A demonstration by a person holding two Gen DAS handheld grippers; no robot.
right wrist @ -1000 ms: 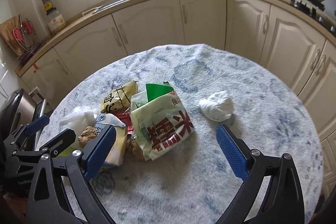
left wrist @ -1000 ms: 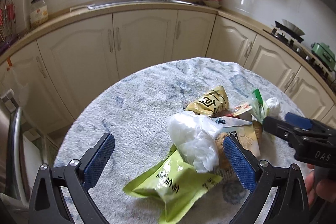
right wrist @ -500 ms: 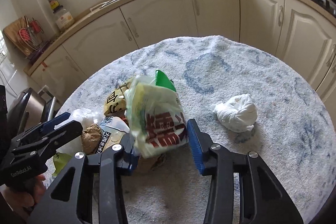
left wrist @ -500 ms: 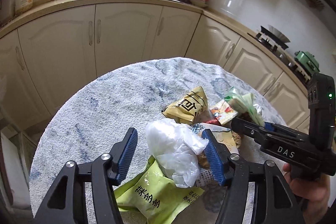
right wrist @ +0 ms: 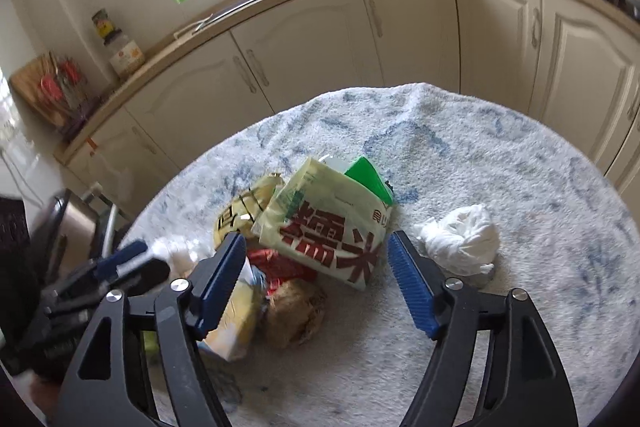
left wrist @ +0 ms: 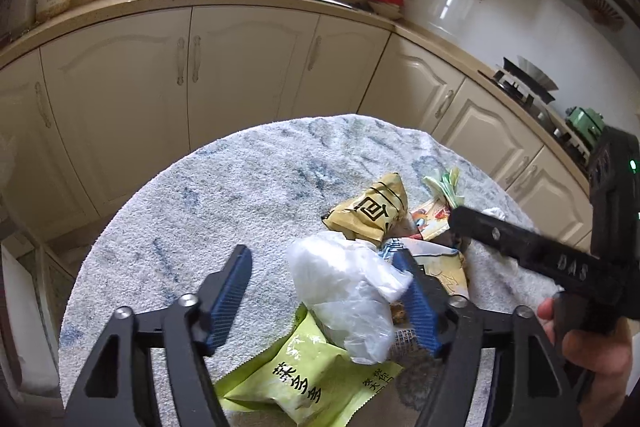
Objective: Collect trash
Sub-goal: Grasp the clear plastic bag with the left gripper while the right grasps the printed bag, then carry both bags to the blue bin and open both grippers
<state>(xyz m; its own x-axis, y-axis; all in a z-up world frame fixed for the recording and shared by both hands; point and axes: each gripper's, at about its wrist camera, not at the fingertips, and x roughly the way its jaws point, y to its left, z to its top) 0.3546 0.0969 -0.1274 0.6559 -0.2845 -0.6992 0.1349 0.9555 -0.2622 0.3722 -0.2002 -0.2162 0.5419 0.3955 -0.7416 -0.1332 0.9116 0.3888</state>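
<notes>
A fluffy, rough cloth (right wrist: 500, 163) covers the desk. At its 9 o'clock lie a glossy plastic rice bag (right wrist: 324, 223), a thin crinkled plastic bag (left wrist: 344, 291) and a shiny lime foil packet (left wrist: 308, 379).

Each camera sits on a hand-held gripper and looks forward and down along its two fingers at the round bench (left wrist: 248, 195). Both are close to the trash pile. The left view looks from the left side, the right view from the right. Both see the yellow snack bag (left wrist: 372, 213) (right wrist: 244, 211), the far cupboards and the window.
</notes>
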